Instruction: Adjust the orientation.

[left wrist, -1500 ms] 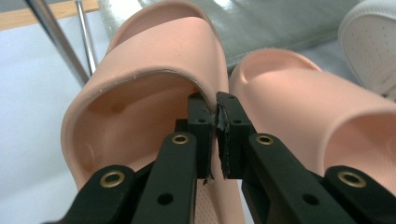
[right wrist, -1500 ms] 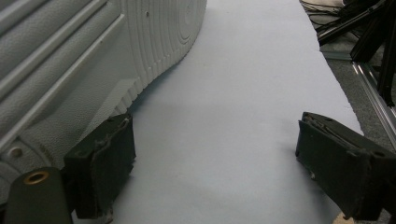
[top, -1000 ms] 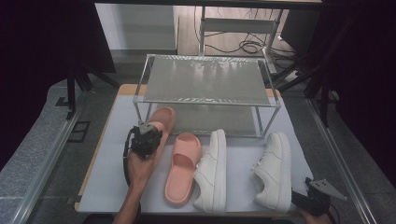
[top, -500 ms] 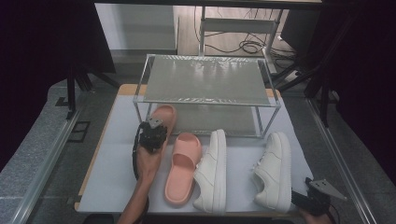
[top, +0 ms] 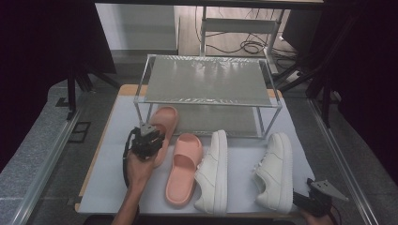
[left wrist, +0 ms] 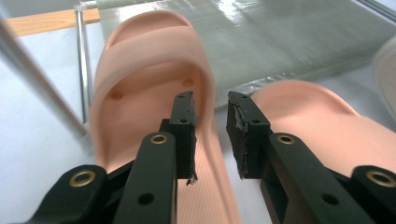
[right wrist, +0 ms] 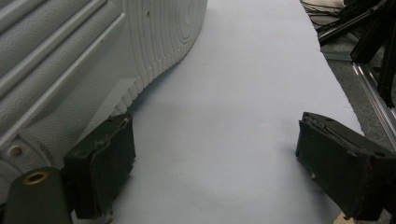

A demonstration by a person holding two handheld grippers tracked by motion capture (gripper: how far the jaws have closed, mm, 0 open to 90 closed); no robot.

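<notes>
Two peach slippers lie on the white table mat. The left slipper [top: 166, 119] [left wrist: 144, 70] has its toe under the metal rack [top: 206, 79]. The other slipper [top: 183, 168] [left wrist: 317, 121] lies beside it. My left gripper [top: 151, 138] [left wrist: 212, 100] is over the left slipper's heel end. Its jaws have just been opening and stand a little apart, with the slipper's right rim in the gap and the pads not pressing on it. My right gripper [top: 312, 200] [right wrist: 215, 120] rests wide open at the front right, next to the heel of a white sneaker [top: 274, 171] [right wrist: 70, 56].
A second white sneaker [top: 213, 171] lies between the slippers and the right sneaker. The rack has a lower shelf [left wrist: 289, 42] and a thin leg [left wrist: 84, 60] just left of the slipper. Bare mat [right wrist: 243, 70] stretches ahead of the right gripper.
The left hand pushed slightly toward the rack, then drew back a little. The left slipper lies about where it was. The right gripper has stayed put.
</notes>
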